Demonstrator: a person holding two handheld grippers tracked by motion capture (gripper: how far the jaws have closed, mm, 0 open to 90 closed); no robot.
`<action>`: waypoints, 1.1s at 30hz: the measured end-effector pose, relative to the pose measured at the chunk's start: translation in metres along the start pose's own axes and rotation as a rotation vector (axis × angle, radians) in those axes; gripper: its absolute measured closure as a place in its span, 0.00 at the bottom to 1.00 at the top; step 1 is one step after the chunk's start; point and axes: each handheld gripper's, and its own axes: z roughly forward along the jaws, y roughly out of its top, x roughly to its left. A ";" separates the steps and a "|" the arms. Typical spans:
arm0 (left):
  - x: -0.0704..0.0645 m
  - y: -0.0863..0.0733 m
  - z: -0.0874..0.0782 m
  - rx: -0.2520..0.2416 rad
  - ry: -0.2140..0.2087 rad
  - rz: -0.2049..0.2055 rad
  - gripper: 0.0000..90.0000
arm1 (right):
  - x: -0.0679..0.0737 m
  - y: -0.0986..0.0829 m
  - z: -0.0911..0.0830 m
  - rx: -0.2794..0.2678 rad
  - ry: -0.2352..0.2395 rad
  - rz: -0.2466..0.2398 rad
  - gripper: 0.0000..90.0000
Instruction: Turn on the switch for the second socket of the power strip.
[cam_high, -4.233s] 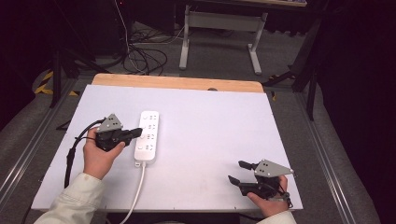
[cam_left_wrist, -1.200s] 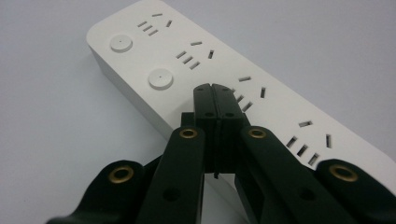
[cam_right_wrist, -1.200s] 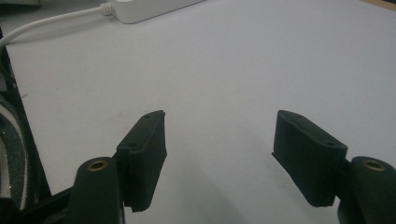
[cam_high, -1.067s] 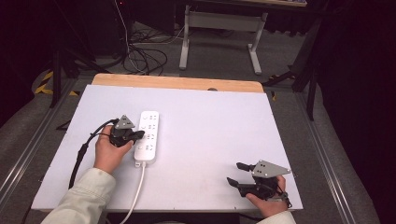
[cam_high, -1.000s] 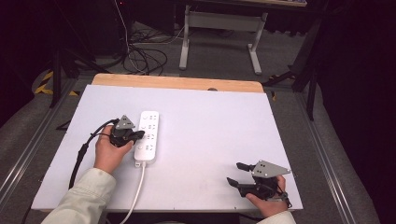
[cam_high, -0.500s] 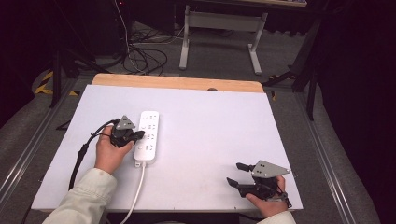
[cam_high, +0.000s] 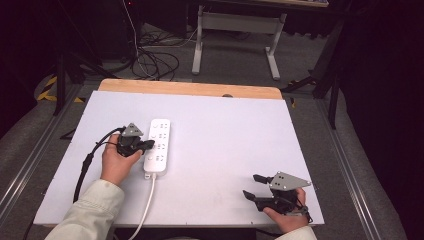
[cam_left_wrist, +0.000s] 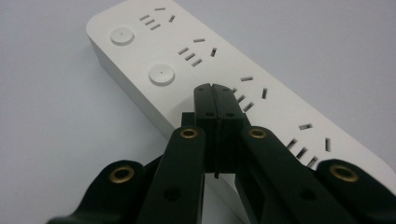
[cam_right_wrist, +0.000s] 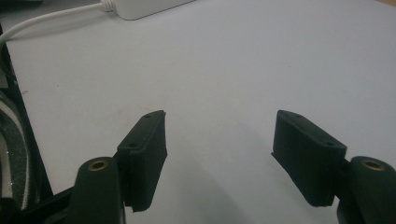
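Now | left hand-held gripper (cam_left_wrist: 215, 88) closed | tips over power strip (cam_left_wrist: 261, 98)

A lab or recording studio, kept dim around a lit work area. Beyond the jaws, past the far wooden edge of the white-topped counter (cam_high: 240, 130), a tangle of black cables (cam_high: 150, 60) lies on grey carpeted floor (cam_high: 235, 60). A grey metal desk frame (cam_high: 235, 25) stands farther back. Metal rails (cam_high: 30, 165) run along both counter sides, among black stand legs (cam_high: 325, 80).
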 end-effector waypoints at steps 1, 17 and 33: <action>0.001 0.000 -0.002 -0.017 0.003 0.005 1.00 | 0.000 0.000 0.000 0.002 0.000 0.000 0.39; -0.016 0.016 -0.032 -0.072 -0.009 0.035 1.00 | 0.000 0.000 0.000 -0.001 -0.001 -0.003 0.39; -0.020 0.021 -0.043 -0.087 0.011 0.051 1.00 | 0.000 0.000 0.000 -0.001 0.002 -0.009 0.39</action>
